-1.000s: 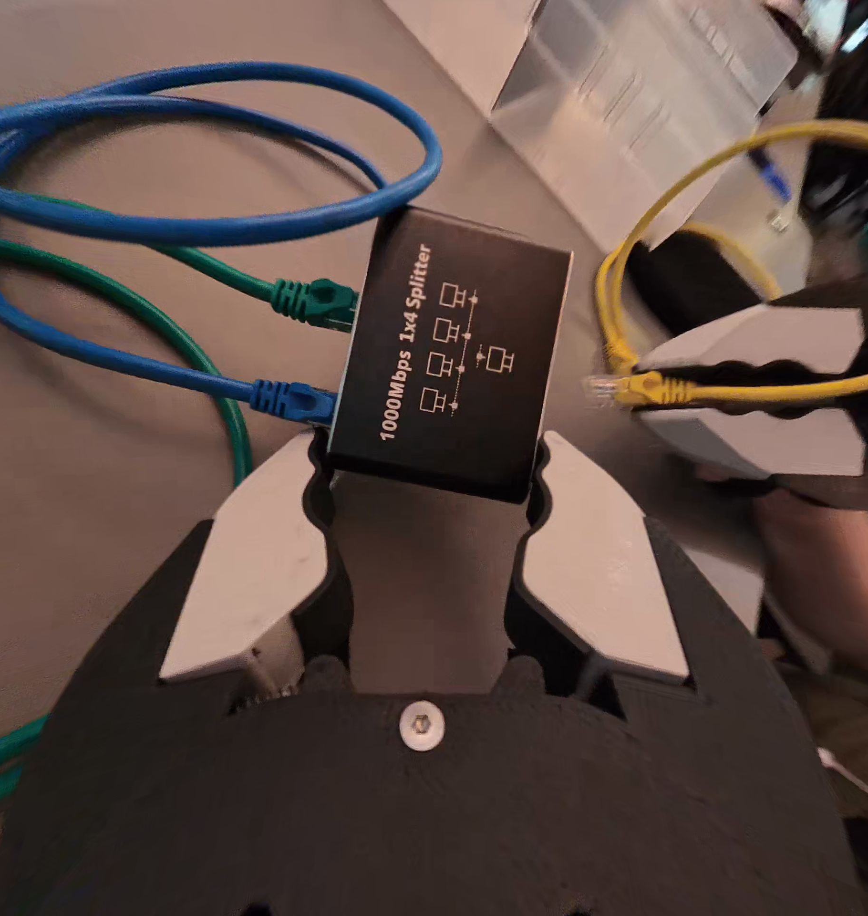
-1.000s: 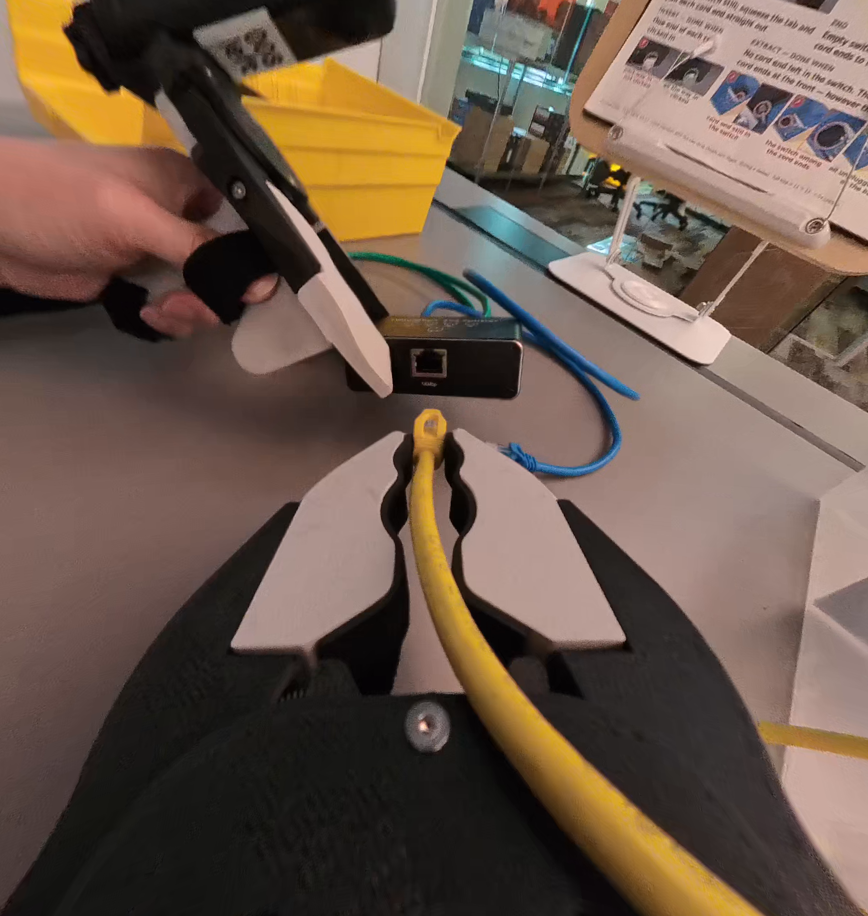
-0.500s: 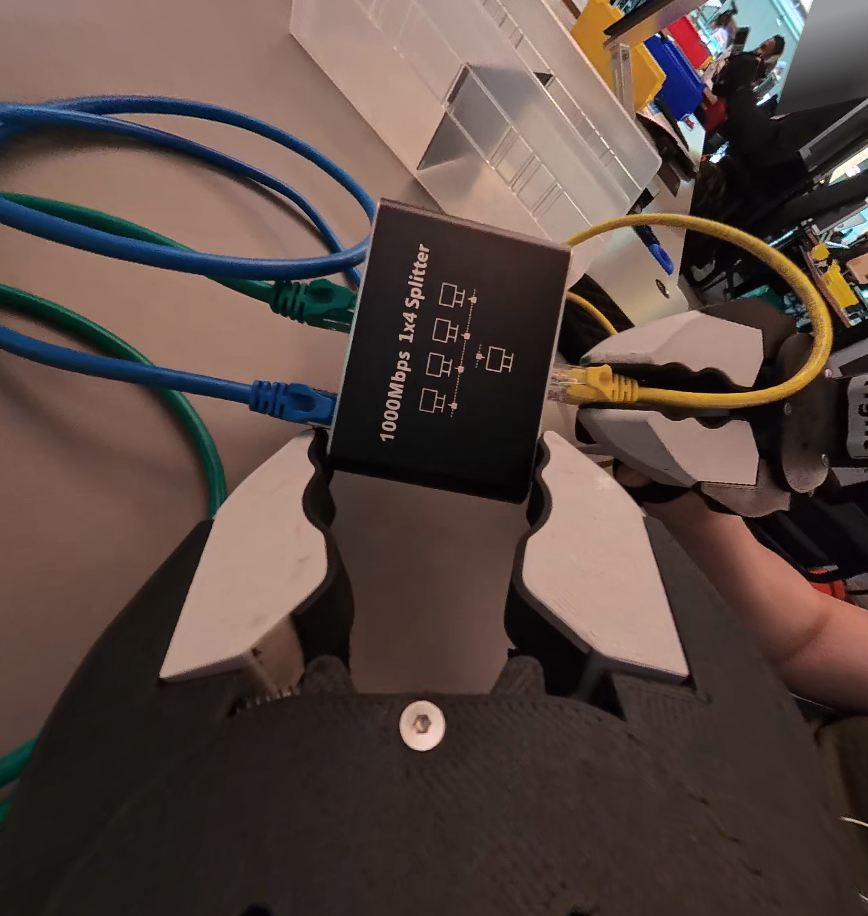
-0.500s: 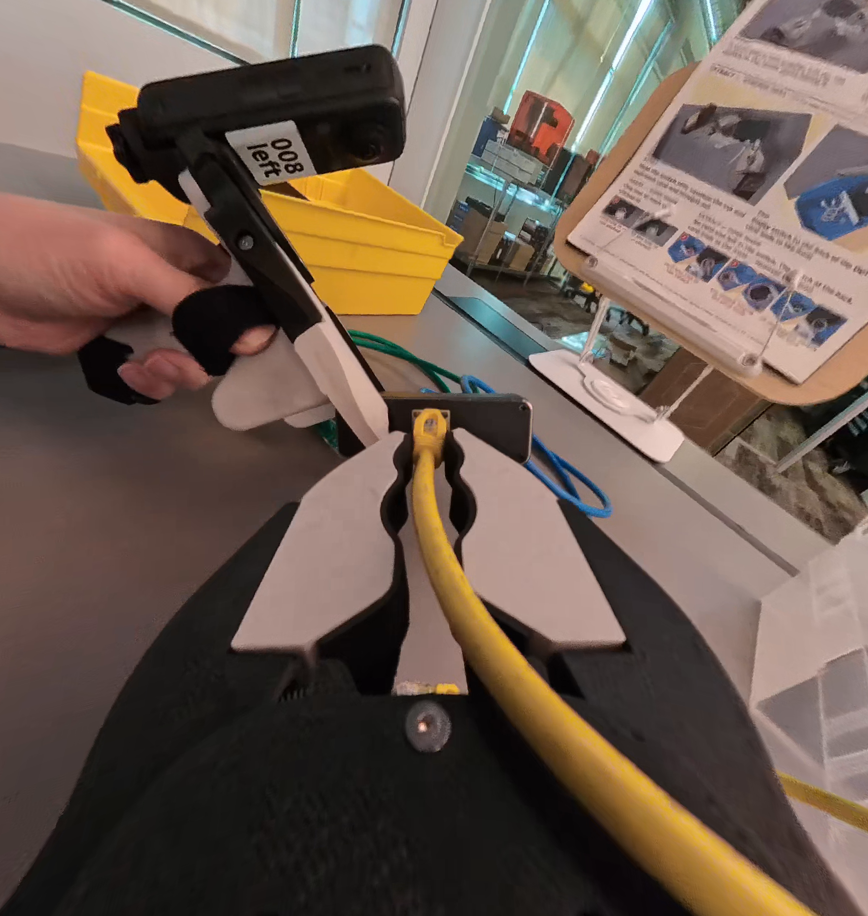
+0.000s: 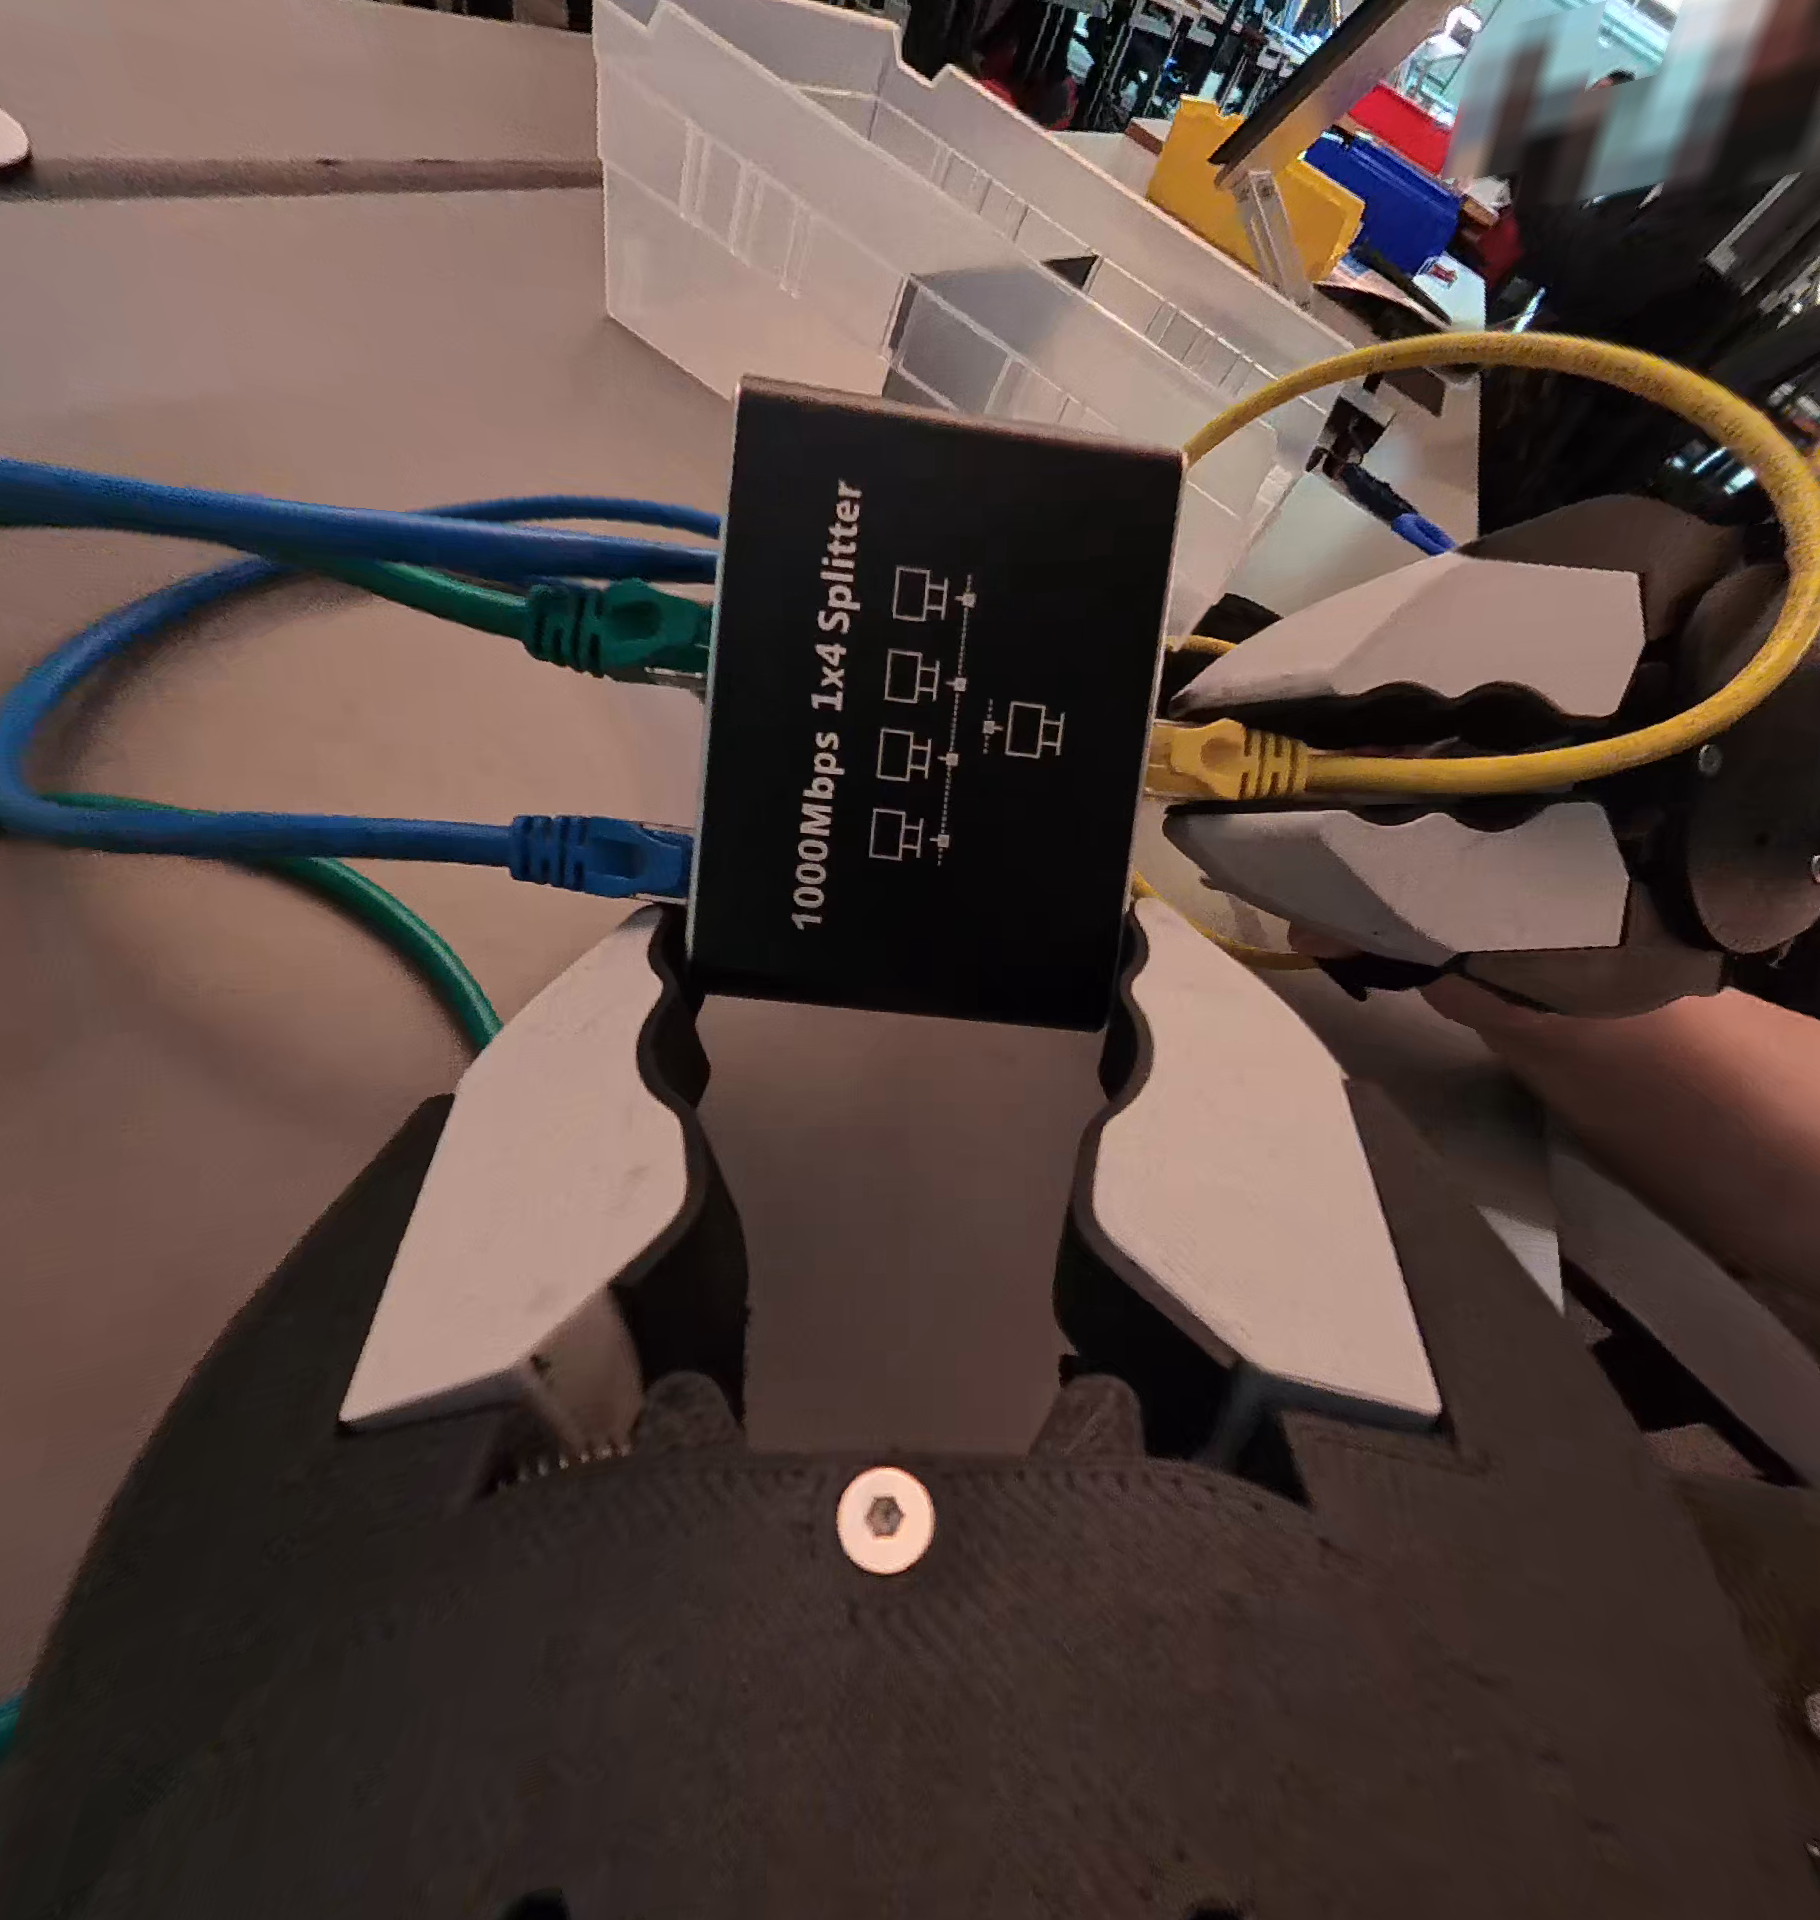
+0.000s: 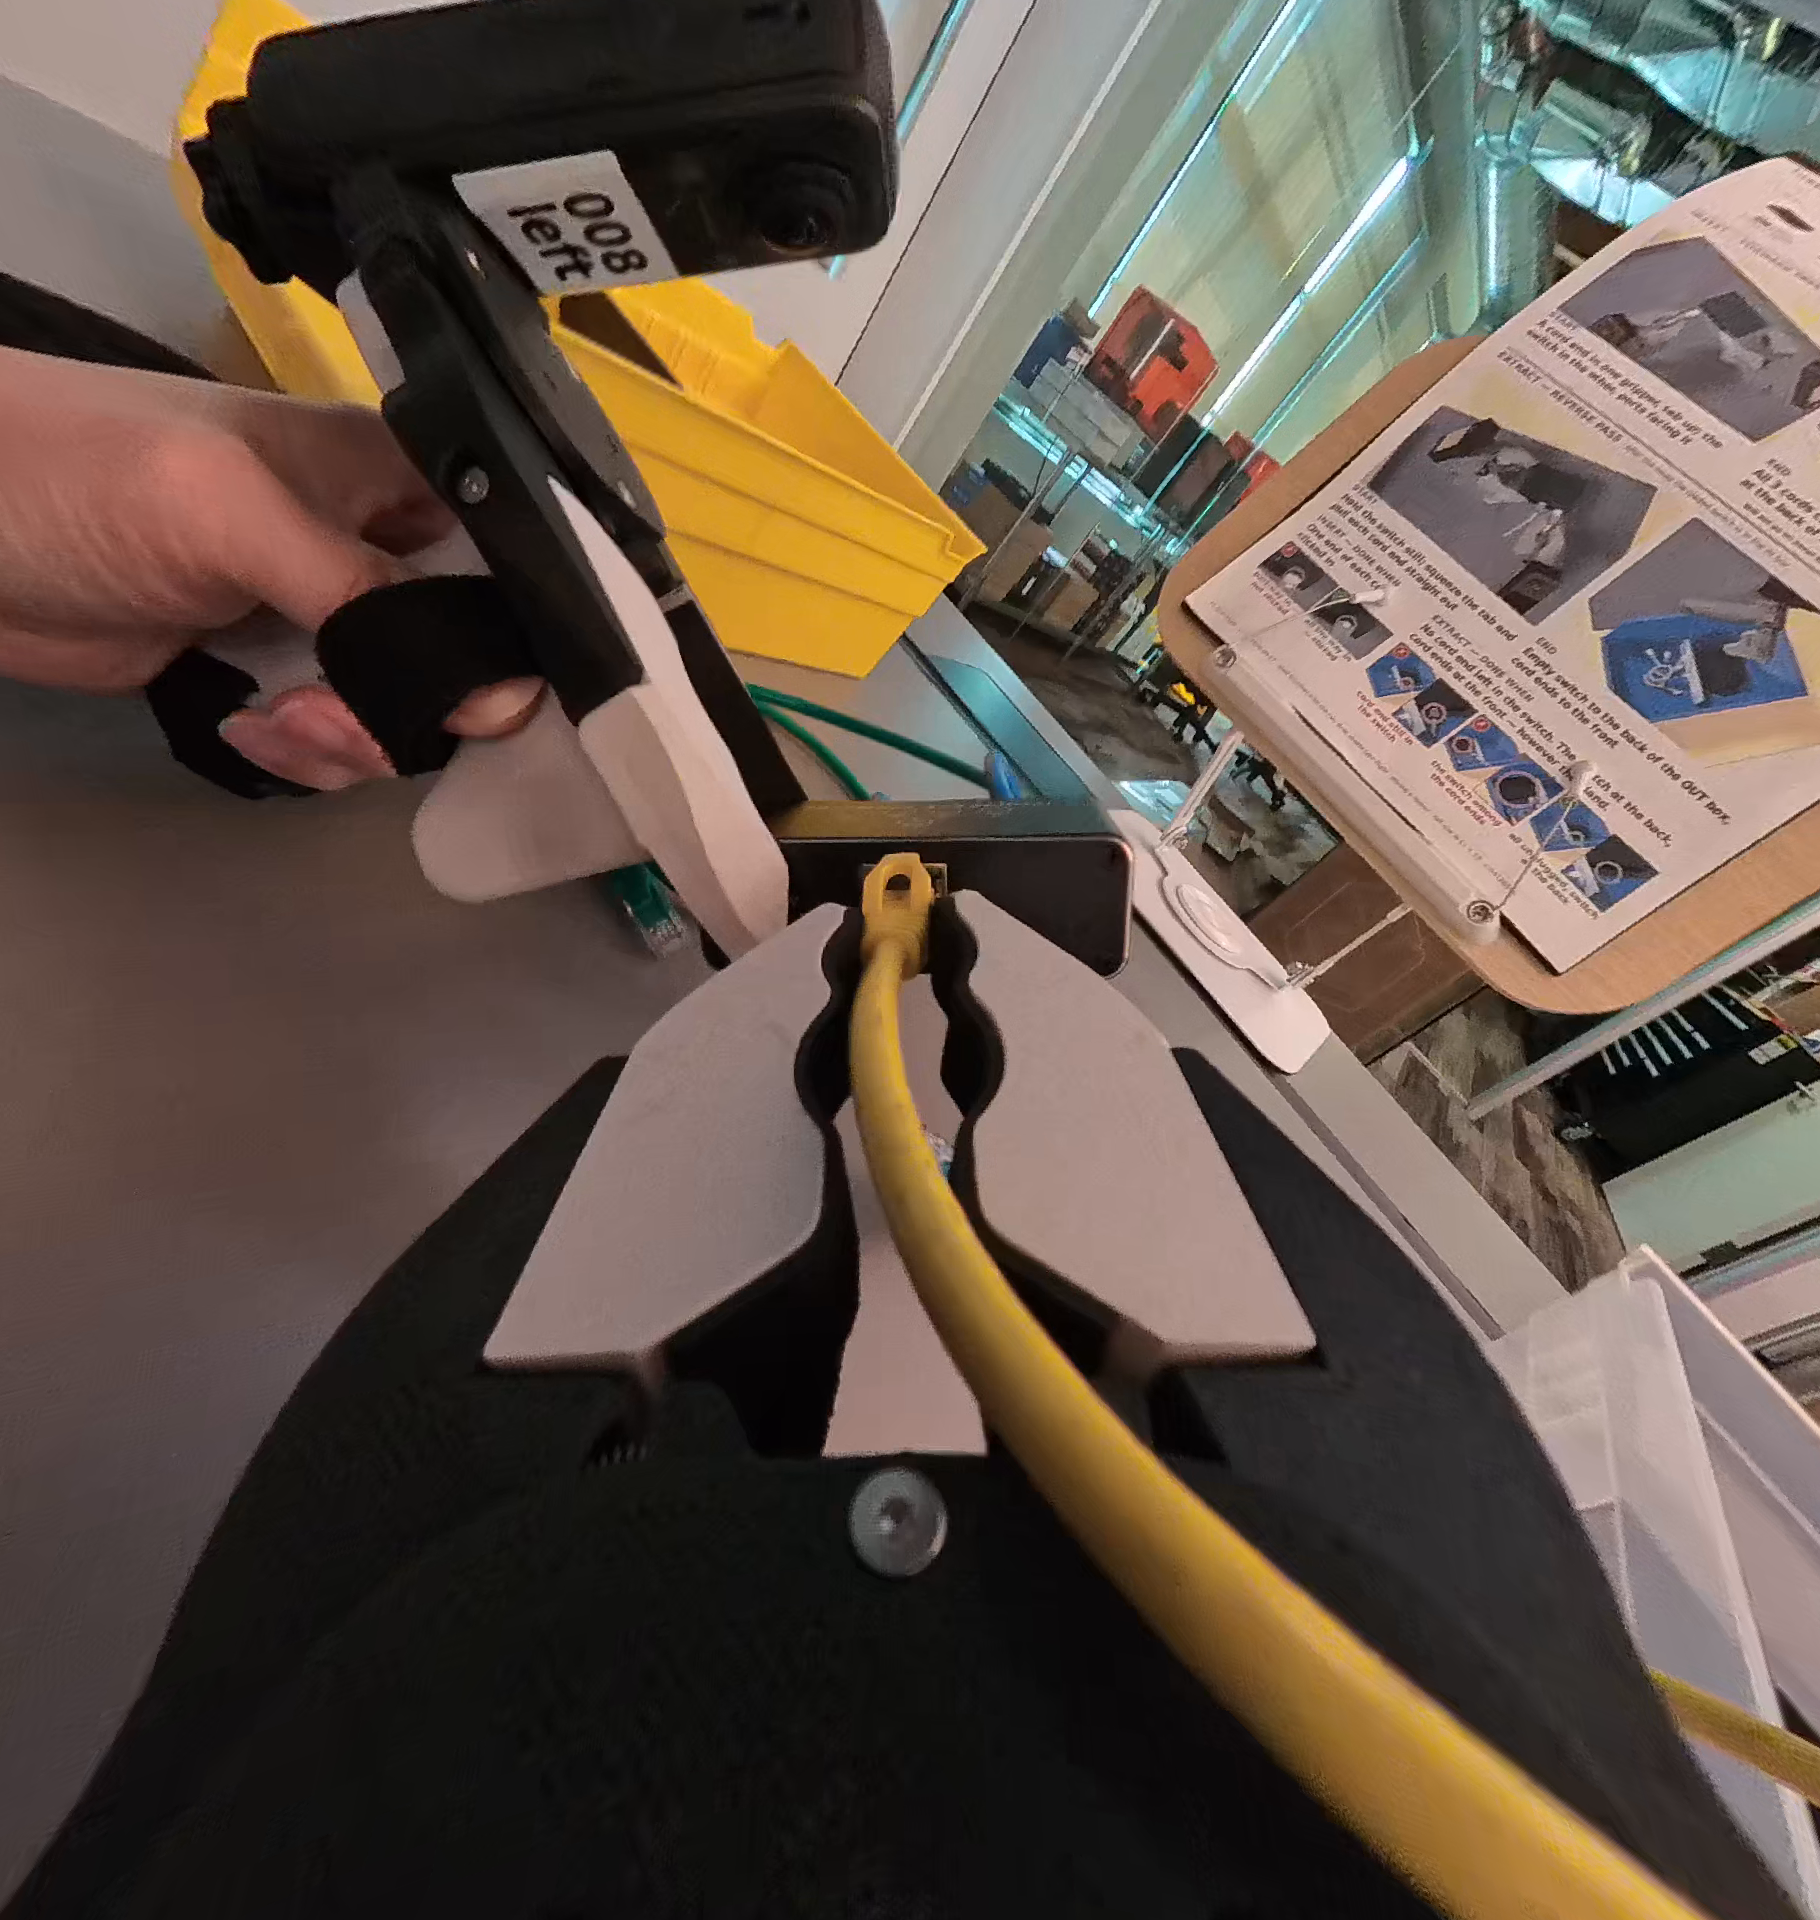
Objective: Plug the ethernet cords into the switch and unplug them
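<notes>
A black switch (image 5: 937, 707) is held at its near end by my left gripper (image 5: 890, 966), jaws shut on its two sides. A green plug (image 5: 615, 634) and a blue plug (image 5: 594, 857) sit in ports on its left side, and another blue cord (image 5: 366, 530) runs to that side. My right gripper (image 6: 898, 925) is shut on the yellow cord's plug (image 5: 1212, 764), which sits in the port on the switch's right side. In the right wrist view the switch (image 6: 1041, 873) is just beyond my fingertips, and the left gripper (image 6: 698, 821) grips it from the left.
Clear plastic bins (image 5: 885, 239) stand behind the switch. A yellow bin (image 6: 781, 488) is at the back left, and an instruction board (image 6: 1560, 582) on a white stand is at the right. A loose green plug (image 6: 651, 914) lies on the grey table (image 6: 210, 1039).
My right gripper carried the yellow plug from a short gap away up to the switch and into its side port. My left gripper kept its hold on the switch.
</notes>
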Motion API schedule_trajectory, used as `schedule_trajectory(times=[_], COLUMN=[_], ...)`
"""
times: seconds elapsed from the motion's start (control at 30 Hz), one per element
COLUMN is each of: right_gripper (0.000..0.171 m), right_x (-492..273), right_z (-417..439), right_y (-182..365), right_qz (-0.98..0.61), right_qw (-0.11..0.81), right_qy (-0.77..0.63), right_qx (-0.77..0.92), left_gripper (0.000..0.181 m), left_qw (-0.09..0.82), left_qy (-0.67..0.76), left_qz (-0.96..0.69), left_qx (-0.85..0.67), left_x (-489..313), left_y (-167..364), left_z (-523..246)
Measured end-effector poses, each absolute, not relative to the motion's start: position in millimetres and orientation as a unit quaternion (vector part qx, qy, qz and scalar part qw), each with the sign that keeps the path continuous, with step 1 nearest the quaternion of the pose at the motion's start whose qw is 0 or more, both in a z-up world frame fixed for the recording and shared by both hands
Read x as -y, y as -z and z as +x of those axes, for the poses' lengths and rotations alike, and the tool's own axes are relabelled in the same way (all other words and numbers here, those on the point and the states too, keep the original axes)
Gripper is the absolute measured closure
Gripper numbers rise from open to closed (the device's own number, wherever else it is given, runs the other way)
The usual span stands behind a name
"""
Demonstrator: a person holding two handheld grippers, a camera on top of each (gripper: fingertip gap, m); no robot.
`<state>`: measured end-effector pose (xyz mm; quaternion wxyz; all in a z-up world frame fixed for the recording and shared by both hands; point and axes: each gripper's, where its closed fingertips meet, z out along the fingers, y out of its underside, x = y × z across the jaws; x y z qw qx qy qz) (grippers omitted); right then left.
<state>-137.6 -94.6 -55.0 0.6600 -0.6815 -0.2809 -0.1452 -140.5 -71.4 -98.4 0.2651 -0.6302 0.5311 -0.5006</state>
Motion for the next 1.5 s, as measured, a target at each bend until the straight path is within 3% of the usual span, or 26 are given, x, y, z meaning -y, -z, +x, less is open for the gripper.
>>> schedule_trajectory(times=[0.43,0.6,0.67,0.8,0.93,1.07,1.2,1.27,1.33,1.5], right_gripper=[0.157,0.125,0.114,0.125,0.127,0.124,0.115,0.108,0.108,0.113], right_x=[87.2,117.3,131.8,154.8,186.3,187.2,136.7,106.2,82.6,77.8], right_z=[-134.2,-162.8,-168.7,-157.0,-186.8,-215.6,-150.3,-113.3,-107.0,-141.0], right_y=[60.0,49.7,55.7,79.4,98.6,46.5,-25.7,-26.8,-13.5,26.7], right_qz=[-0.697,-0.703,-0.736,-0.818,-0.864,-0.819,-0.808,-0.846,-0.871,-0.875], right_qw=[0.652,0.657,0.619,0.51,0.425,0.486,0.559,0.519,0.444,0.253], right_qy=[0.134,0.041,0.032,0.071,-0.029,-0.071,-0.016,-0.065,-0.199,-0.406], right_qx=[0.266,0.268,0.273,0.257,0.267,0.297,0.184,0.107,0.063,0.073], left_gripper=[0.107,0.107,0.107,0.107,0.107,0.107,0.107,0.107,0.107,0.107], left_qw=[0.315,0.328,0.338,0.352,0.388,0.437,0.485,0.486,0.484,0.498], left_qy=[0.453,0.467,0.463,0.48,0.47,0.436,0.402,0.405,0.412,0.408], left_qz=[-0.644,-0.639,-0.64,-0.646,-0.647,-0.633,-0.594,-0.578,-0.563,-0.525], left_qx=[-0.531,-0.515,-0.512,-0.479,-0.459,-0.468,-0.5,-0.515,-0.528,-0.557], left_x=[62.8,59.4,56.5,47.1,35.8,31.4,41.1,49.7,57.6,68.9], left_y=[101.5,92.5,91.1,83.5,77.1,71.2,62.7,61.2,60.4,55.7], left_z=[-141.4,-147.6,-150.9,-152.9,-158.9,-162.2,-161.7,-159.8,-157.8,-158.1])
